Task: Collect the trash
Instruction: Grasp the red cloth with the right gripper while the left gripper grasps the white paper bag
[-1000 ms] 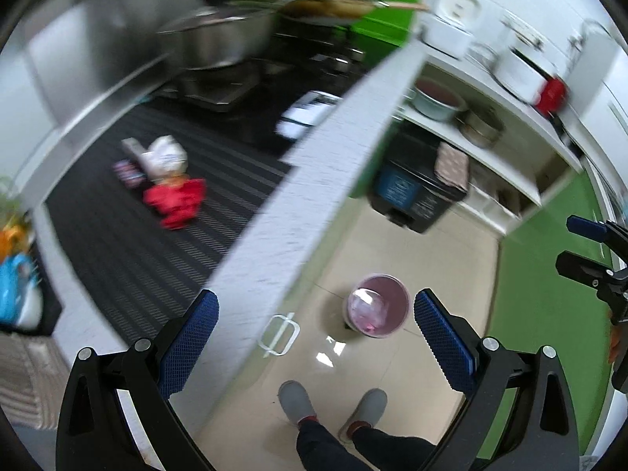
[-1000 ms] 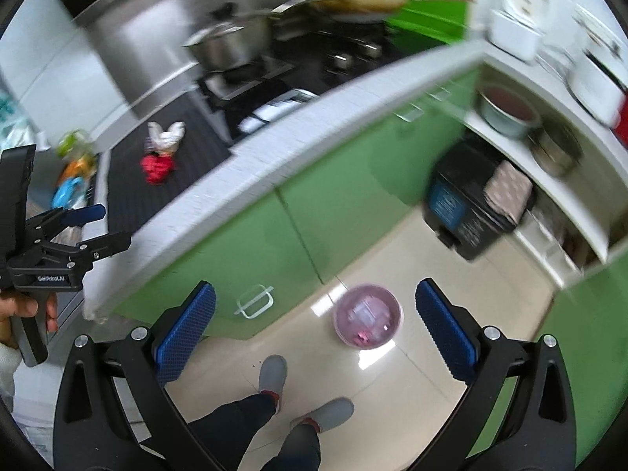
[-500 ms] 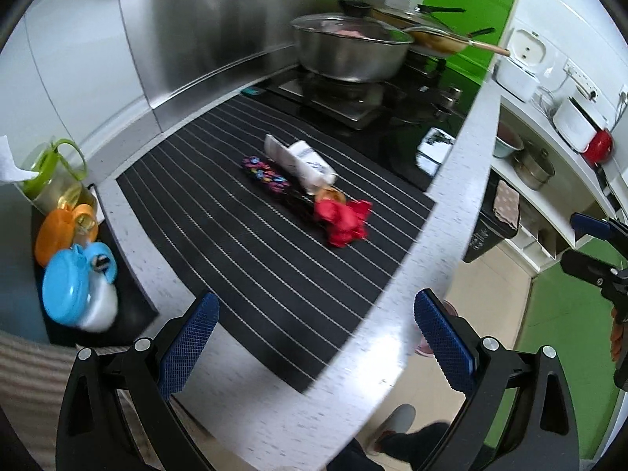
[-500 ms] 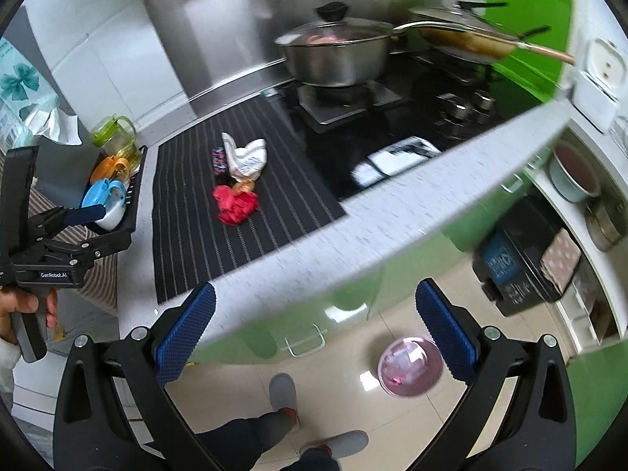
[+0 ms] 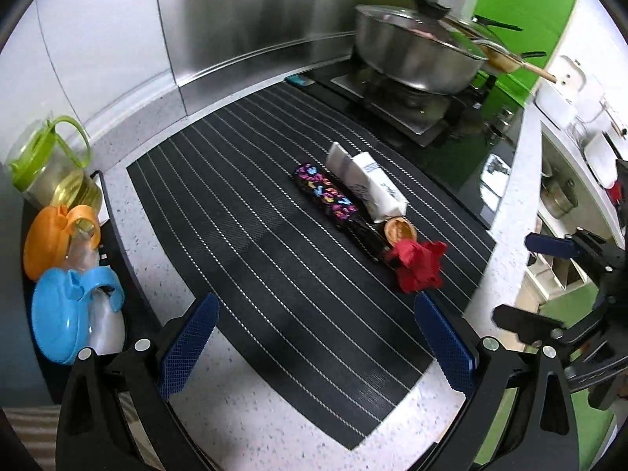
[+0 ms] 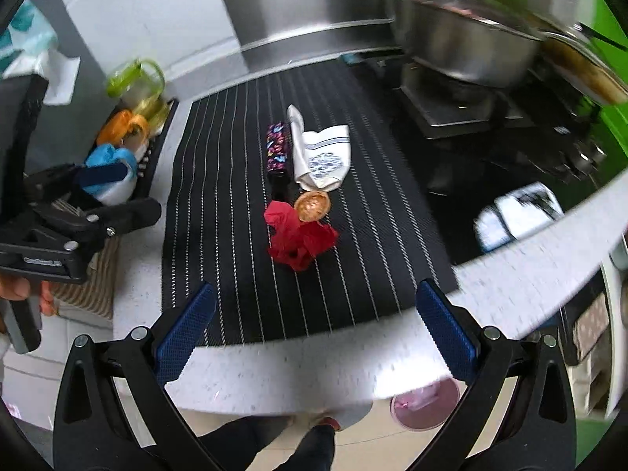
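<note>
Trash lies in a row on a black striped mat [image 5: 251,235] [image 6: 235,204]: a crumpled red wrapper [image 5: 418,265] [image 6: 298,237], a round brown lid or shell [image 5: 399,230] [image 6: 313,205], a white printed packet [image 5: 367,186] [image 6: 322,157] and a dark wrapper with coloured print [image 5: 325,196] [image 6: 278,149]. My left gripper [image 5: 316,343] is open and empty, above the mat's near edge. My right gripper [image 6: 314,331] is open and empty, over the counter's front edge, short of the red wrapper. A pink bin [image 6: 426,404] stands on the floor below.
A steel pot [image 5: 416,55] [image 6: 463,39] sits on the hob at the back right with a pan behind it. A rack at the left holds green [image 5: 51,165], orange [image 5: 59,239] and blue [image 5: 70,314] jugs. The counter edge [image 6: 510,274] drops to the floor.
Both grippers have swung up from the floor and bin to face the counter. The mat and the trash are now closer and centred. Both stay open.
</note>
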A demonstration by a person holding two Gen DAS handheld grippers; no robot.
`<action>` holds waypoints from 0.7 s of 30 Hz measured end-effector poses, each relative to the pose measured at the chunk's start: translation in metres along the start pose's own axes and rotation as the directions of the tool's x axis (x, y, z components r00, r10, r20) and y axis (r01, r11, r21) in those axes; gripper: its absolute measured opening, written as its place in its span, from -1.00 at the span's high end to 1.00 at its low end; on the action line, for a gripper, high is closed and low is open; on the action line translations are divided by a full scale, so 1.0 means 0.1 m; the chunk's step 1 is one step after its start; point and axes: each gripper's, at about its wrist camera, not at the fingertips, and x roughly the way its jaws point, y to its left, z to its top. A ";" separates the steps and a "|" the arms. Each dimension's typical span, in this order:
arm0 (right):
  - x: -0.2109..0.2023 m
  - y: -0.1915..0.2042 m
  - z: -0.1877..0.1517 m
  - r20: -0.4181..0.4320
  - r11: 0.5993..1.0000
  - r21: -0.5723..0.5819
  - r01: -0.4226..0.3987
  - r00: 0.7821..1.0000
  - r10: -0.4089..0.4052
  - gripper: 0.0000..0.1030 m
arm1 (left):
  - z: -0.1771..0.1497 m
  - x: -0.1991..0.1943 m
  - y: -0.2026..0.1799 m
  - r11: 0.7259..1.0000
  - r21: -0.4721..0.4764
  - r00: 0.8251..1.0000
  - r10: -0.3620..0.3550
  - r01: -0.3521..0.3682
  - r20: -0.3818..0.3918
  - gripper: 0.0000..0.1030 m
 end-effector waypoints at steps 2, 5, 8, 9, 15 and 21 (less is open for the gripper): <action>0.15 0.02 0.08 -0.011 1.000 -0.023 -0.002 1.000 0.002 -0.94 | 0.03 0.08 0.04 1.000 -0.016 1.000 0.003 -0.003 -0.007 -0.86; 0.32 0.07 0.16 -0.025 0.999 -0.048 -0.014 1.000 0.013 -0.93 | 0.06 0.16 0.08 0.999 -0.040 1.000 0.003 -0.003 -0.016 -0.86; 0.48 0.11 0.21 -0.043 0.997 -0.068 -0.032 0.999 0.030 -0.93 | 0.08 0.23 0.12 0.999 -0.049 1.000 0.005 -0.007 -0.025 -0.86; 0.52 0.12 0.23 -0.046 0.997 -0.071 -0.039 0.998 0.035 -0.93 | 0.09 0.24 0.13 0.999 -0.053 1.000 0.007 -0.008 -0.027 -0.86; 0.69 0.13 0.26 -0.068 0.995 -0.080 -0.061 0.996 0.056 -0.61 | 0.12 0.29 0.19 0.997 -0.070 0.999 0.009 -0.011 -0.032 -0.86; 0.79 0.13 0.24 -0.102 0.994 -0.091 -0.066 0.993 0.057 -0.01 | 0.12 0.33 0.20 0.997 -0.075 0.999 0.010 -0.013 -0.038 -0.86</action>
